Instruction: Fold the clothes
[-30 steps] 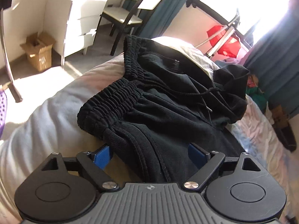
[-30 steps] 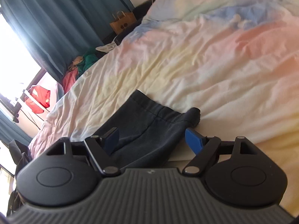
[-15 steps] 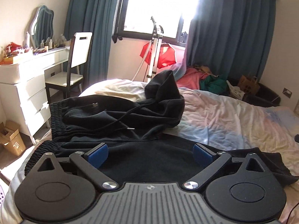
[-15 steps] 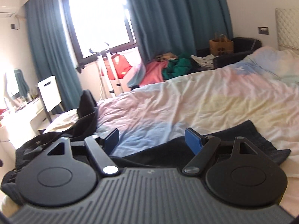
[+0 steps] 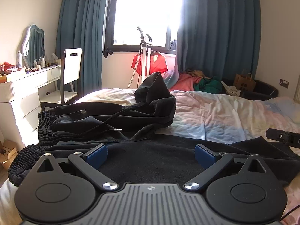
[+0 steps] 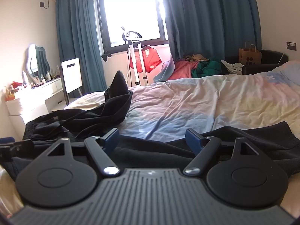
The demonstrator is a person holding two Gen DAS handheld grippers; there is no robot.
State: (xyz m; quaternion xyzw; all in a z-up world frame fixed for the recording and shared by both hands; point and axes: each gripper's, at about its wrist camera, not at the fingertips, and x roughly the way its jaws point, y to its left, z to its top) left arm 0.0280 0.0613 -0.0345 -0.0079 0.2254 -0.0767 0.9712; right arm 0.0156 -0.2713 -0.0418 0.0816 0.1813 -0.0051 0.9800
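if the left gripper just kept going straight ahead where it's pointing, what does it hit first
Probably the black hoodie: the open left gripper hangs low over its flat fabric, and the bunched hood rises ahead. Depth is unclear.

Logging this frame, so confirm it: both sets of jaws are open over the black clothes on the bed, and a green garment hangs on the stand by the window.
One detail is wrong. The garment on the stand is red, as the right wrist view shows. Both sets of jaws stand open over the black clothes on the bed.
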